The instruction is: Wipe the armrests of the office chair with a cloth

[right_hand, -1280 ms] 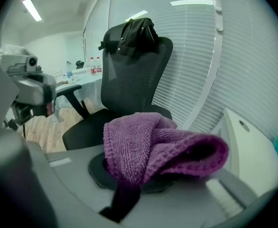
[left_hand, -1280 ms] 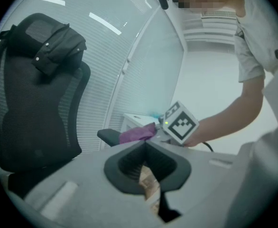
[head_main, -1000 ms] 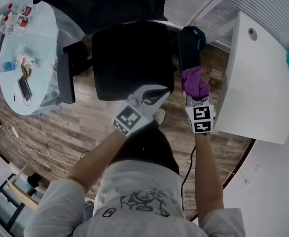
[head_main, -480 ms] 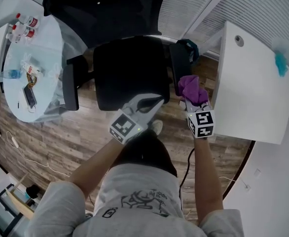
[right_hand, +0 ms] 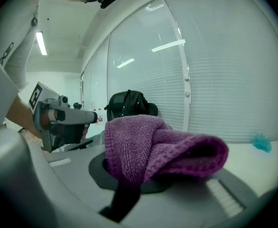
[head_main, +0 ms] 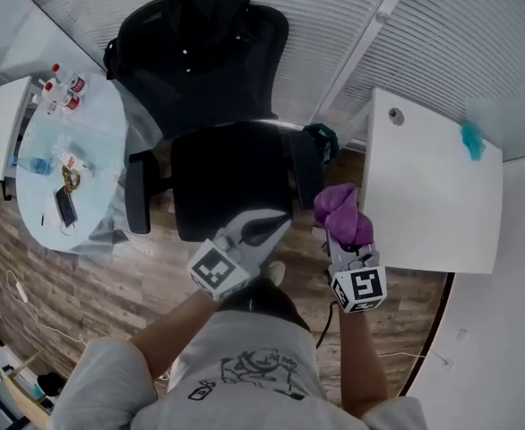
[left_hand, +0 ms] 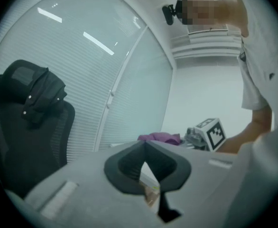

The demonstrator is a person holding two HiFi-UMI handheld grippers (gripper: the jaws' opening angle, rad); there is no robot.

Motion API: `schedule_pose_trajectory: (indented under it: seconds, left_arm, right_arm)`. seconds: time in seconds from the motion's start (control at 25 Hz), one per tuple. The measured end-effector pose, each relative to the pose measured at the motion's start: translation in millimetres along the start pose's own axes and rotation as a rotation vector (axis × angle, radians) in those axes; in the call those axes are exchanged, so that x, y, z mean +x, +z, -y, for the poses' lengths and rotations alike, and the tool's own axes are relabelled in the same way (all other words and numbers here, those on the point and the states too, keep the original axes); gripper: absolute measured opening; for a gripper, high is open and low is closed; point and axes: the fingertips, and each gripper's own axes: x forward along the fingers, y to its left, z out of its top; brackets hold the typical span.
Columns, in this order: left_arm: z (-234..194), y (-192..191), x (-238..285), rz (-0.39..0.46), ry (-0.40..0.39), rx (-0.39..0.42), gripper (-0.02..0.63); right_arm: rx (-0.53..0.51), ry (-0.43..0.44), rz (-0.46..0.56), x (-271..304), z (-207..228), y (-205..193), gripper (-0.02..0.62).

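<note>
Gripping the bunched purple terry cloth (head_main: 341, 213), the right hand-held gripper (head_main: 340, 240) hovers near the black office chair's (head_main: 231, 182) right-side armrest (head_main: 304, 173), not touching it; the left hand-held gripper (head_main: 271, 225) is closed on nothing. Whether either armrest is wiped doesn't show

Clutter (head_main: 70, 170) on round table (head_main: 101, 141) at left too small to identify

Office, black mesh office chair (head_main: 231, 186), white desk (head_main: 424, 195), window blinds (head_main: 477, 43), wood-plank floor (head_main: 83, 285)

No legible text, labels or numbers anywhere.
</note>
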Motion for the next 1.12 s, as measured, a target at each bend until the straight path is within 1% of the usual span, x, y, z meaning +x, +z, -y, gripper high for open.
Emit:
schedule_pose_trajectory:
  seconds: [0.12,0.24,0.36,0.52,0.6,0.84,1.0,1.12]
  left_arm:
    - [27.0,34.8,-6.2,0.059,-0.017,0.004,0.002]
    - [53.8,67.3,-13.2,0.086,-0.037,0.020,0.002]
    - [72.5,96.2,-20.3,0.111,-0.051,0.055,0.001]
    - [90.3,128.6,-27.9,0.151,-0.054,0.101,0.000]
    - [99.6,141.0,-31.9,0.174,-0.047,0.109,0.000]
    - [122.0,153.2,-39.5,0.186,-0.051,0.106,0.000]
    - [130.4,153.5,-38.9,0.183,-0.036,0.120,0.000]
    - [137.9,152.7,-39.1,0.182,-0.013,0.124,0.000]
  right_arm:
    - [-0.011,-0.006,0.059,-27.6,-13.8,37.7,0.038]
    - [-0.019,-0.023,0.112,-56.4,-24.4,72.8,0.038]
    - [-0.015,-0.040,0.172,-80.5,-35.3,105.7,0.038]
    - [-0.044,-0.035,0.211,-107.7,-53.5,137.9,0.038]
    - [-0.051,-0.035,0.227,-122.5,-61.5,149.1,0.038]
    - [-0.023,-0.071,0.254,-151.8,-68.5,156.9,0.038]
    - [-0.045,-0.045,0.279,-156.3,-72.7,163.4,0.038]
    - [-0.019,-0.020,0.297,-160.8,-75.9,168.7,0.038]
